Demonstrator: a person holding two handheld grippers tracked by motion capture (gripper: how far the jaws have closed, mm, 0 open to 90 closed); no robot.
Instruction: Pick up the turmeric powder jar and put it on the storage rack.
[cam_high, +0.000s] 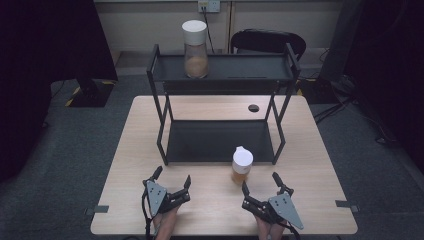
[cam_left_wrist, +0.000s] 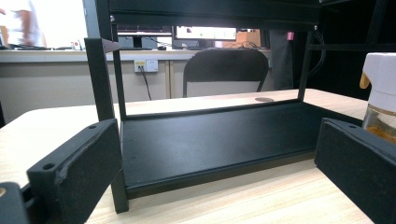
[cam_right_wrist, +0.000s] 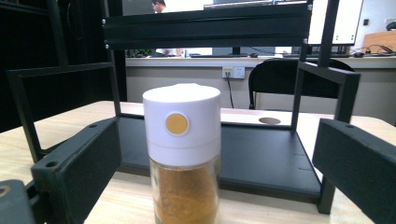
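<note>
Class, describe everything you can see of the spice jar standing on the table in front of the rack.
The jar is a clear, glass-like cylinder about half full of brown-orange powder, topped by a tall white cap with a round orange button on its side and a small spout at the rim. It stands upright on the wooden table, just in front of the black rack, apart from it. The right gripper faces it, open; nothing grips or touches it.

A spice jar (cam_high: 242, 165) stands on the bench (cam_high: 135, 165) before the rack (cam_high: 220, 140), ahead of my right gripper (cam_high: 262, 189); another jar (cam_high: 195, 49) sits on its top shelf, left.
</note>
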